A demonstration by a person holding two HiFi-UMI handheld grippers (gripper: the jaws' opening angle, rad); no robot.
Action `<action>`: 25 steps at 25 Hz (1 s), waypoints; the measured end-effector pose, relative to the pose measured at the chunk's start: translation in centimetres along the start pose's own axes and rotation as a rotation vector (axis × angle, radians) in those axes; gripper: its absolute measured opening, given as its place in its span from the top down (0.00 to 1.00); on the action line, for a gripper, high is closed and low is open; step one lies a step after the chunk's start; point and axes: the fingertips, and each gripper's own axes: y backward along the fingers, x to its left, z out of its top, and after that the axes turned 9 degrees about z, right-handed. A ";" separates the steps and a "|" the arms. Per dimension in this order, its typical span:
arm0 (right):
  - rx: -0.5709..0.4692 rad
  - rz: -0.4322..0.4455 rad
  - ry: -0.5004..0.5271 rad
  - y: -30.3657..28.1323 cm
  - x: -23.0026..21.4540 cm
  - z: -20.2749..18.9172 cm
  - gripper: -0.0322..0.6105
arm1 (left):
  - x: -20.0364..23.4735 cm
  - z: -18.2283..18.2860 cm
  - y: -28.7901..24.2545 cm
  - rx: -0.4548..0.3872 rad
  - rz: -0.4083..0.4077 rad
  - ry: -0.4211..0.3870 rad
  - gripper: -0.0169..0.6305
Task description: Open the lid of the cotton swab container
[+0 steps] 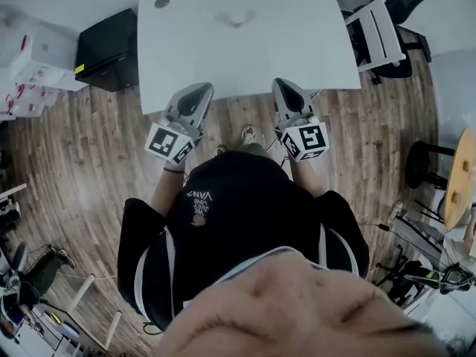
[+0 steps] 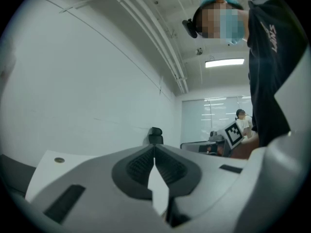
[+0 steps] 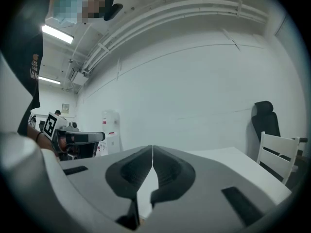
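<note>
A small pale object (image 1: 236,19), too small to tell apart, lies on the far middle of the white table (image 1: 245,58); it may be the cotton swab container. Both grippers hover level at the table's near edge, well short of it. My left gripper (image 1: 199,88) is shut with nothing between its pads, as the left gripper view confirms (image 2: 154,147). My right gripper (image 1: 284,83) is likewise shut and empty (image 3: 152,147). Neither gripper view shows the container.
A black cabinet (image 1: 108,47) stands left of the table, with white boxes (image 1: 30,62) beyond it. A white chair (image 1: 375,32) sits at the table's right end, a dark stool (image 1: 424,162) further right. A round grommet (image 1: 161,2) marks the table's far left.
</note>
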 end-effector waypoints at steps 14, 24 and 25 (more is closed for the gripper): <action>0.004 0.131 0.000 -2.5 -7.2 0.0 0.93 | 0.6 -0.5 -7.3 -0.029 0.136 0.025 0.95; 0.008 0.217 -0.007 -3.8 -8.8 -0.8 0.93 | 0.9 -2.1 -8.7 0.022 0.214 0.007 0.95; 0.011 0.220 -0.008 -4.0 -8.8 -0.8 0.93 | 1.1 -2.2 -8.8 0.023 0.215 0.004 0.95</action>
